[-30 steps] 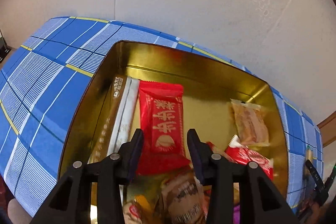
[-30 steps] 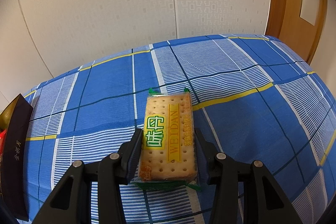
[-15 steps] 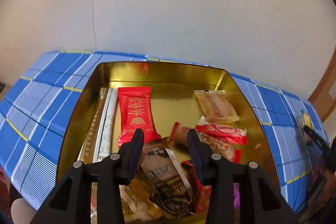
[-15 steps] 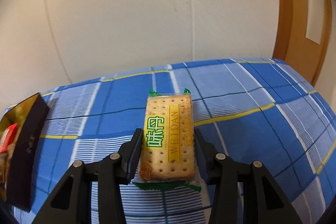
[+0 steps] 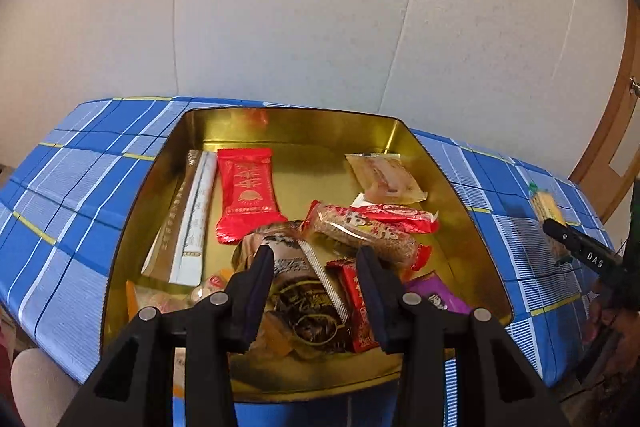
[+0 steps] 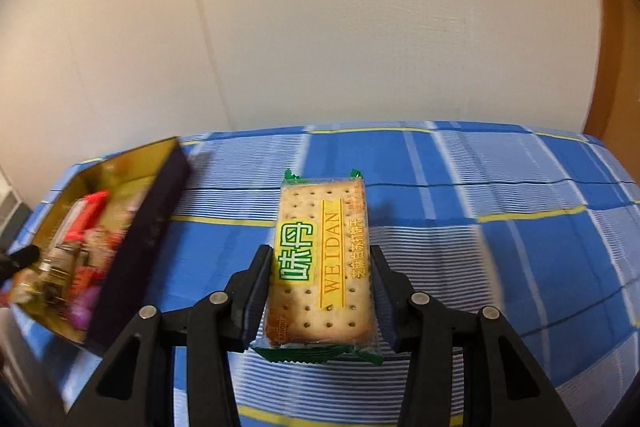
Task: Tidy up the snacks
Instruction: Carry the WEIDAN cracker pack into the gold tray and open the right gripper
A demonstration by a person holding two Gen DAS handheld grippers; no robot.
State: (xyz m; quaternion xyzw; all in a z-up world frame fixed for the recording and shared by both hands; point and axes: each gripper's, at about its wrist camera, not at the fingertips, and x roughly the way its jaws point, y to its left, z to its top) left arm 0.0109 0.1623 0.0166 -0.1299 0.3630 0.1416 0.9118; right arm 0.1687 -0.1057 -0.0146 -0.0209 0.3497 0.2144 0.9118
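A gold tin [image 5: 472, 231] on the blue checked cloth holds several wrapped snacks, among them a red packet [image 5: 246, 195], a brown packet [image 5: 304, 291] and a clear cracker bag [image 5: 386, 179]. My left gripper [image 5: 316, 267] is open and empty above the tin's near end. My right gripper [image 6: 320, 267] is shut on a cracker packet [image 6: 324, 259] with green ends, held above the cloth. The tin [image 6: 132, 227] lies to its left. The cracker packet [image 5: 546, 207] and the right gripper's finger also show at the right of the left wrist view.
The blue checked cloth [image 6: 500, 239] covers the table. A white wall stands behind it. A wooden door frame [image 5: 600, 155] is at the far right. The table's near edge runs just below the tin.
My left gripper has drawn back and up from the tin, so more of it shows. My right gripper has lifted the cracker packet and swung left, bringing the tin into its view.
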